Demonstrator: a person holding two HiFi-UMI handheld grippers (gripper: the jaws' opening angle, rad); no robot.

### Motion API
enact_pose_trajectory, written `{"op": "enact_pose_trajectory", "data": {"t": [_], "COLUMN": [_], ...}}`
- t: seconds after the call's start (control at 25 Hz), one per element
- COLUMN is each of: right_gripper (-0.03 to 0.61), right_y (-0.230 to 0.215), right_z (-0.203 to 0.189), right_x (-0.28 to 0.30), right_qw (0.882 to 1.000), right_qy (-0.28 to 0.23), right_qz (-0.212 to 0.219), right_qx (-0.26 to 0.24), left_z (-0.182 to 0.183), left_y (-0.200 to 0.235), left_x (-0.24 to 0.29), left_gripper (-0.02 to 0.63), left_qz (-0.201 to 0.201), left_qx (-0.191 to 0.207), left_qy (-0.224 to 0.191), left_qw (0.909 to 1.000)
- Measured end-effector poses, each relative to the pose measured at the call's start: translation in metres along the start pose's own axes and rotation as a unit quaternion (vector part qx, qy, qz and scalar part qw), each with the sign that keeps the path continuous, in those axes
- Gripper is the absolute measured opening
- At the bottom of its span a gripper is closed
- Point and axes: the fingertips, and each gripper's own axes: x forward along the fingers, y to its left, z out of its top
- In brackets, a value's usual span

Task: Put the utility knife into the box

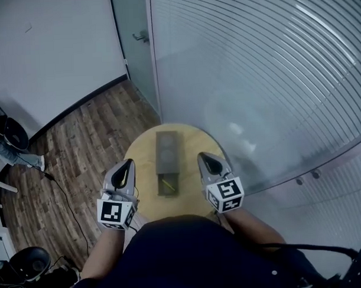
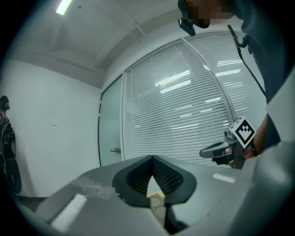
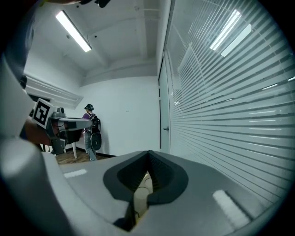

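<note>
Utility knife (image 1: 167, 183) is in the box (image 1: 167, 148) mid table (image 1: 140, 155), right between both grippers. Left gripper (image 1: 128, 165) and right gripper (image 1: 203, 158) are clamped together, empty, held level over the table's left and right edges

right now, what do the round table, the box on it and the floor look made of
Round table: pale wood or wood veneer, smooth matte top, even tan colour.
Box: dull grey, likely cardboard or plastic; too small to tell.
Floor: dark brown wood-look planks with visible seams and grain, possibly laminate.
</note>
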Motion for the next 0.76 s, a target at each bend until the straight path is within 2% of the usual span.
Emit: {"op": "enact_pose_trajectory", "data": {"t": [0.36,0.76], "right_gripper": [0.008,0.008], "right_y": [0.006,0.015], "right_z": [-0.011,-0.025], "right_x": [0.005,0.004], "right_qw": [1.000,1.000], "right_qy": [0.016,0.023], "right_qz": [0.000,0.001], "right_qx": [0.015,0.022], "left_z": [-0.018,-0.032], "left_y": [0.013,0.015], "left_x": [-0.013,-0.017], "left_gripper": [0.005,0.006], "left_qz": [0.002,-0.001], "left_qx": [-0.004,-0.008], "left_qy": [0.039,0.051], "left_qw": [0.9992,0.9987]}}
